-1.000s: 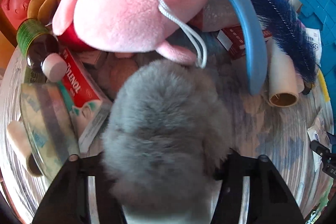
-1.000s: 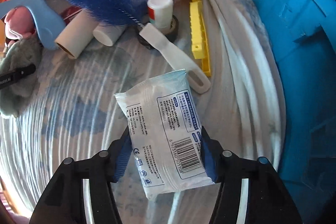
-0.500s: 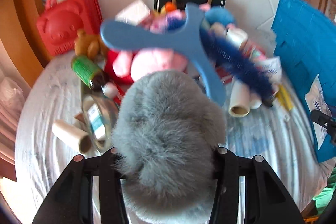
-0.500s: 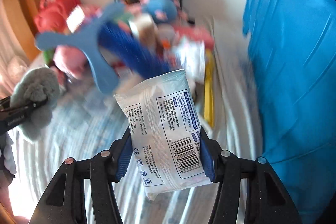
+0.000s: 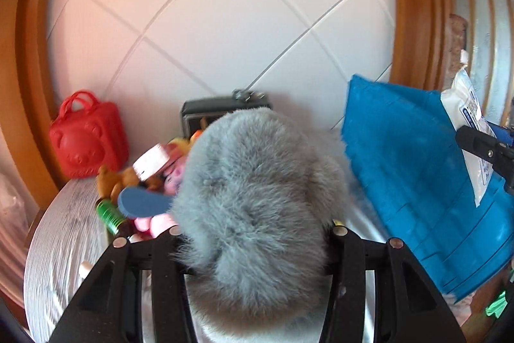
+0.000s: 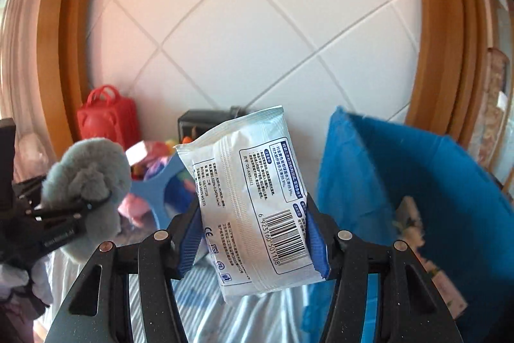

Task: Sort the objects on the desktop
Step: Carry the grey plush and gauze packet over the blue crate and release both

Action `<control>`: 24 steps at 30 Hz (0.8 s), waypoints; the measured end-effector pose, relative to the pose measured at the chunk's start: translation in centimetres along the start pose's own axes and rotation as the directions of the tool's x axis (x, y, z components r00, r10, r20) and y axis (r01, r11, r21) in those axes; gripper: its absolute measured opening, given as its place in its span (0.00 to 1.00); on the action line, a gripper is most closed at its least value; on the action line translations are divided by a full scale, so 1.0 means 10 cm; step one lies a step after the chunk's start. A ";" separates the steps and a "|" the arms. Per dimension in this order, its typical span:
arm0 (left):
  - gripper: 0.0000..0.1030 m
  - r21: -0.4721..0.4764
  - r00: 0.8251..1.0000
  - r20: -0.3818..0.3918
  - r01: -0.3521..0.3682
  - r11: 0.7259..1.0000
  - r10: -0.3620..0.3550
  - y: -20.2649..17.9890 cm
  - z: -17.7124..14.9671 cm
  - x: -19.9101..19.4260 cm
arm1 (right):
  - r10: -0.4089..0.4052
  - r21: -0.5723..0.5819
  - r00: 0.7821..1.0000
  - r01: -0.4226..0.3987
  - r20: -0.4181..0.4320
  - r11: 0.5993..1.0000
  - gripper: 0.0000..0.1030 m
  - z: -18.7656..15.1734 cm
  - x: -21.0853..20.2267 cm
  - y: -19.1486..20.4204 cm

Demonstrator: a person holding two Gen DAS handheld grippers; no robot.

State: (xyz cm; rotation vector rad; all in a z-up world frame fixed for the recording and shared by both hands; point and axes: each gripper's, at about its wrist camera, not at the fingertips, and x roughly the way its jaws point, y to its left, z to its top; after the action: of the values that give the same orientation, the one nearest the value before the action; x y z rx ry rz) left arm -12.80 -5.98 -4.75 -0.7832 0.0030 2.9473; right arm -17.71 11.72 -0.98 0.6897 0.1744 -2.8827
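Note:
A fluffy grey plush toy point(image 5: 257, 198) fills the middle of the left wrist view. My left gripper point(image 5: 257, 233) is shut on it, with both fingers pressed into the fur, well above the table. In the right wrist view a white wipes packet point(image 6: 250, 188) with a barcode stands upright, and my right gripper point(image 6: 253, 233) is shut on it with its blue pads against the packet's sides. The right view also shows the grey plush point(image 6: 86, 172) at the left. The left view shows the packet point(image 5: 465, 105) at the far right.
A large blue bin point(image 6: 433, 182) stands at the right on the striped tablecloth point(image 5: 64, 240). Below the grippers lies a pile of toys with a blue Y-shaped piece point(image 5: 141, 201) and a green bottle point(image 5: 109, 212). By the tiled wall are a red bear case point(image 5: 86, 143) and a black box point(image 5: 218, 111).
Both grippers have risen with the plush and the packet still held. Both views have tilted up from the tabletop to the wall, and the pile now lies lower and farther off.

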 end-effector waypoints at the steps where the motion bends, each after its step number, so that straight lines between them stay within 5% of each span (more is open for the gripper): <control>1: 0.45 0.008 1.000 0.015 0.012 1.000 -0.012 -0.12 0.07 -0.01 | -0.011 0.002 1.000 0.011 0.020 1.000 0.55 0.05 -0.07 -0.09; 9: 0.45 0.106 0.987 0.117 0.102 0.989 -0.114 -1.32 0.65 0.01 | -0.185 0.028 0.970 0.182 0.159 0.983 0.55 0.35 -0.55 -1.05; 15: 0.45 0.198 0.972 0.137 0.165 0.966 -0.193 -2.24 1.08 0.14 | -0.324 0.050 0.932 0.320 0.162 0.946 0.55 0.43 -0.57 -1.97; 24: 0.45 0.295 0.962 -0.013 0.264 0.918 -0.273 -3.46 1.44 0.52 | -0.428 0.102 0.903 0.422 0.043 0.901 0.55 0.22 -0.28 -3.11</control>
State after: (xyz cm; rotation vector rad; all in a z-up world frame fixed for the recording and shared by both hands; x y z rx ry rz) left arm -21.28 29.26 5.93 -0.6402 0.3013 2.6129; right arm -22.20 42.17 4.56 0.6389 0.2104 -3.3471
